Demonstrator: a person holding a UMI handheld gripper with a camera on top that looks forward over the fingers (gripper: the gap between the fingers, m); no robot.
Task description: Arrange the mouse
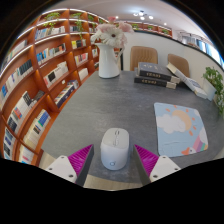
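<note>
A white computer mouse (114, 147) rests on the grey table (110, 105), standing between my two fingers. My gripper (113, 159) is open, with a gap of table showing at each side of the mouse. The magenta pads (78, 157) flank its rear half without touching it. A mouse mat with a pastel print (180, 129) lies on the table ahead and to the right of the fingers, apart from the mouse.
A stack of books (155, 76) lies further ahead on the table. A white vase with flowers (110, 50) stands beyond. Orange bookshelves (45, 70) run along the left. A green plant (216, 85) is at the far right, with chairs (145, 55) behind the table.
</note>
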